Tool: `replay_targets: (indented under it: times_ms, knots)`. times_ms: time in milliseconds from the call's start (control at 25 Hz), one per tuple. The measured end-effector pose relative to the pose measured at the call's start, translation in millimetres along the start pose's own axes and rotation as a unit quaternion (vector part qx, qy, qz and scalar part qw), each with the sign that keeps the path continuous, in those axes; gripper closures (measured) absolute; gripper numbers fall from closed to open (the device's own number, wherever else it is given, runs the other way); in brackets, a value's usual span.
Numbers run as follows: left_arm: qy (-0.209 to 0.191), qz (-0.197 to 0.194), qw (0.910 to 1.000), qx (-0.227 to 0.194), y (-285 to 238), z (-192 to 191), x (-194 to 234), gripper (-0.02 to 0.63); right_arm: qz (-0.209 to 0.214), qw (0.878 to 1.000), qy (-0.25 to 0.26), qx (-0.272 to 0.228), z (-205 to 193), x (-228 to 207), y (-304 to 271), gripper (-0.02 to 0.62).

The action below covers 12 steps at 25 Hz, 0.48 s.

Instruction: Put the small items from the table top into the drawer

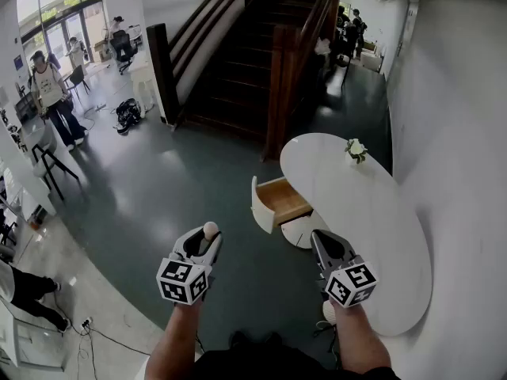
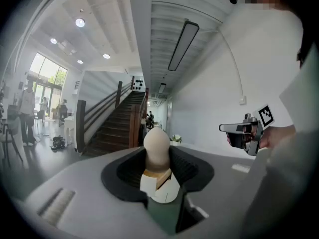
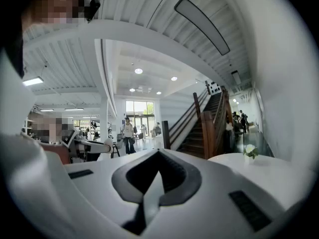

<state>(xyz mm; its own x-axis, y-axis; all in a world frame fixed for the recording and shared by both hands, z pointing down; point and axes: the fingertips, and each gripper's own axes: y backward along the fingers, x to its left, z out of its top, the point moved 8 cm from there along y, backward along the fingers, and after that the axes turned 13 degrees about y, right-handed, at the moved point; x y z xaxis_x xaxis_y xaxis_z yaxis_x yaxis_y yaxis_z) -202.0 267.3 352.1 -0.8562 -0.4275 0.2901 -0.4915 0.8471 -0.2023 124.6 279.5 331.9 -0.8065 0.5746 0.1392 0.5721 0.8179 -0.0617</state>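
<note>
My left gripper [image 1: 207,241] is held up over the floor, left of the table, shut on a small beige egg-shaped item [image 1: 210,229]. In the left gripper view the item [image 2: 156,144] stands upright between the two dark pads. The white oval table [image 1: 380,228] has its wooden drawer [image 1: 283,200] pulled open toward the left; that drawer [image 2: 160,177] also shows beyond the left jaws. My right gripper [image 1: 320,241] hovers at the table's near left edge, shut, with nothing between its fingers [image 3: 158,172].
A small vase of white flowers [image 1: 356,150] stands at the table's far end. A dark wooden staircase [image 1: 238,62] rises behind. People stand far off at the left [image 1: 49,93]. A white wall runs along the right.
</note>
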Motion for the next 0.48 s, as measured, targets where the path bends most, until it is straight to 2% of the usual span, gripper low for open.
replay_targets:
  times_ms: [480]
  knots:
    - [0.007,0.002,0.9999,0.011,-11,-3,-3,0.453,-0.003,1.0,0.001,0.002,0,-9,3,0.586]
